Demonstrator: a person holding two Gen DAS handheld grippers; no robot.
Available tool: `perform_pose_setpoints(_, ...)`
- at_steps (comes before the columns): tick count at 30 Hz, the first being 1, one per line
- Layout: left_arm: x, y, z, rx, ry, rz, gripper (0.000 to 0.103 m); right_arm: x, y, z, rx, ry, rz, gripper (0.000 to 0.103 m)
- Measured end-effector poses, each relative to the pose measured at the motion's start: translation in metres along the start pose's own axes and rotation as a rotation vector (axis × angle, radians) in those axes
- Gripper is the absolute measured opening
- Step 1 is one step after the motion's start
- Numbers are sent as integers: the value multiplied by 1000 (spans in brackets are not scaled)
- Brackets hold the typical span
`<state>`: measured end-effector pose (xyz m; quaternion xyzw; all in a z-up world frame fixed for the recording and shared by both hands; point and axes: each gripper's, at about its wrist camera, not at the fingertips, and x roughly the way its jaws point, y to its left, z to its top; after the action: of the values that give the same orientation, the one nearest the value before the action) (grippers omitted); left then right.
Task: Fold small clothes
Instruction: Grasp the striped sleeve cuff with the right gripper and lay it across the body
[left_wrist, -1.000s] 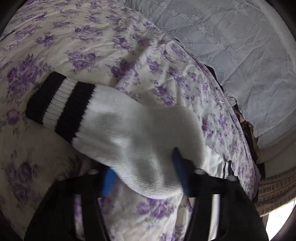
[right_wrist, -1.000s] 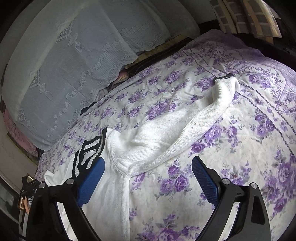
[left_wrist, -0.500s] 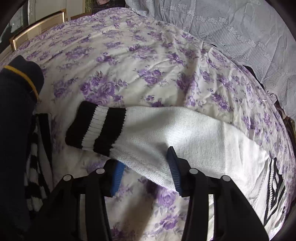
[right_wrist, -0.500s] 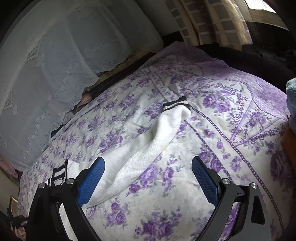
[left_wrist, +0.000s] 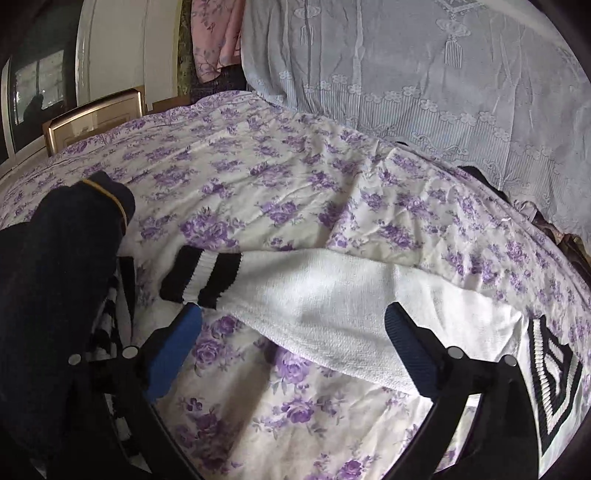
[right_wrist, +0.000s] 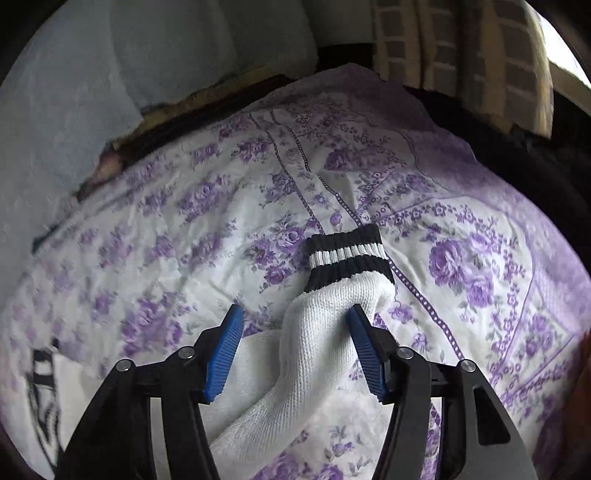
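White sweater (left_wrist: 332, 310) spread on floral bedspread (left_wrist: 280, 192), left gripper (left_wrist: 291, 314) opening wide over one sleeve, right gripper (right_wrist: 293, 315) closing around other sleeve (right_wrist: 325, 332), not yet pinched

The bed (left_wrist: 295, 177) wears a white cover printed with purple roses. A white sweater (left_wrist: 332, 317) with black-and-white striped cuffs lies spread across it, one sleeve (right_wrist: 332, 332) stretched toward the cover's bordered edge. A dark navy garment (left_wrist: 55, 277) lies beside the other cuff.
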<state>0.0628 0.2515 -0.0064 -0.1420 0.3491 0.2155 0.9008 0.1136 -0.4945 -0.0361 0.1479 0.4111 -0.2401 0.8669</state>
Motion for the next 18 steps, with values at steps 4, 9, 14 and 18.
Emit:
perform_pose_setpoints(4, 14, 0, -9, 28, 46, 32, 97, 5, -26, -15, 22, -6, -28, 37)
perform_pose_setpoints(9, 4, 10, -8, 11, 3, 27, 97, -37, -110, -57, 274, -27, -28, 69)
perform_pose_setpoints(14, -11, 2, -9, 33, -46, -15, 98, -60, -131, -68, 297, -39, 40, 75)
perform_pose_setpoints(18, -1, -8, -8, 77, 2, -54, 98, -23, -151, -62, 476, 23, 164, 76)
